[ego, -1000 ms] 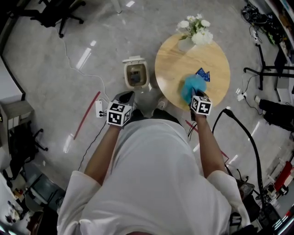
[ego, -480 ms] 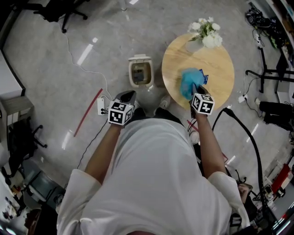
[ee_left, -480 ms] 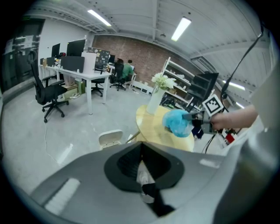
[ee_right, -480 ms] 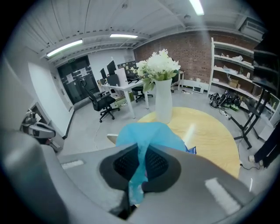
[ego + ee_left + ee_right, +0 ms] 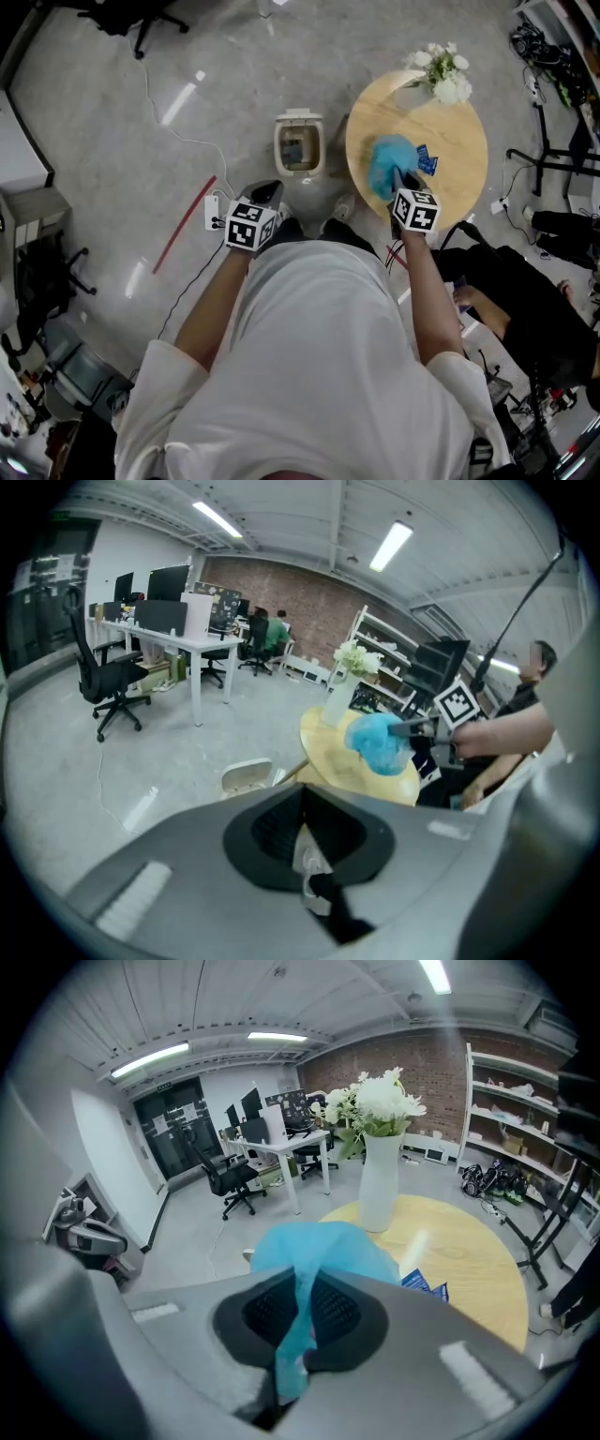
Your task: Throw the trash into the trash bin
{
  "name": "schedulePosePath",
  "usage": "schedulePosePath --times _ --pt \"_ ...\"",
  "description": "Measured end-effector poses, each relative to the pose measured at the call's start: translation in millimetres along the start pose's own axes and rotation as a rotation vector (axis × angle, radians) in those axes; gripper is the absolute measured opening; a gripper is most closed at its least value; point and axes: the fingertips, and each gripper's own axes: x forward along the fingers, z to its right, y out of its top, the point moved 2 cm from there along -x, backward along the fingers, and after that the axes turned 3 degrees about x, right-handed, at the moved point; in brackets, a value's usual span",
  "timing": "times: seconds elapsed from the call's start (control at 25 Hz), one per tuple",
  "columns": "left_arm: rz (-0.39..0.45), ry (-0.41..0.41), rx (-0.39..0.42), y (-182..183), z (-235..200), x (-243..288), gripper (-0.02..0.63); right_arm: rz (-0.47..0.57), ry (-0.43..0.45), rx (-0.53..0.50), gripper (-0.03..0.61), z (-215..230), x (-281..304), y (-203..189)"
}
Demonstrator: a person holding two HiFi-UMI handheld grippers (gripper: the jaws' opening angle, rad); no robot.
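I am pinching the crumpled blue plastic wad [image 5: 388, 161] in the fingers of the right gripper [image 5: 397, 180] over the round wooden worktop [image 5: 452, 131], while the fingers of the left gripper [image 5: 264, 191] are resting together, empty, near the open trash bin [image 5: 280, 148] on the floor.

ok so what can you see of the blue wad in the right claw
The blue wad is a light blue, soft, crumpled sheet, maybe thin plastic or cloth. A narrow strip is pinched in the shut right claw; the rest puffs out in a rounded bunch past the tips. It hangs over the round wooden table, seemingly lifted off the top, near a small dark blue packet. Only the claw visibly touches it.
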Motion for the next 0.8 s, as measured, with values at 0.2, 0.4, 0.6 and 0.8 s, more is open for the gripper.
schedulePosePath --times 0.2,0.4,0.6,0.8 --pt "-0.001 0.007 -0.007 -9.1 -18.1 -12.9 0.003 -0.017 0.016 -0.017 0.006 -25.8 6.8 -7.0" --pt "0.0 0.015 -0.005 -14.3 -39.8 -23.2 0.004 -0.026 0.041 -0.035 0.006 -57.2 20.7 -8.5" --pt "0.007 0.024 -0.008 -18.7 -55.0 -36.6 0.003 -0.038 0.071 -0.054 0.006 -87.7 30.4 -13.4" --pt "0.01 0.029 -0.009 -22.6 -69.9 -45.4 0.003 -0.05 0.092 -0.073 0.006 -111.8 40.8 -15.7"
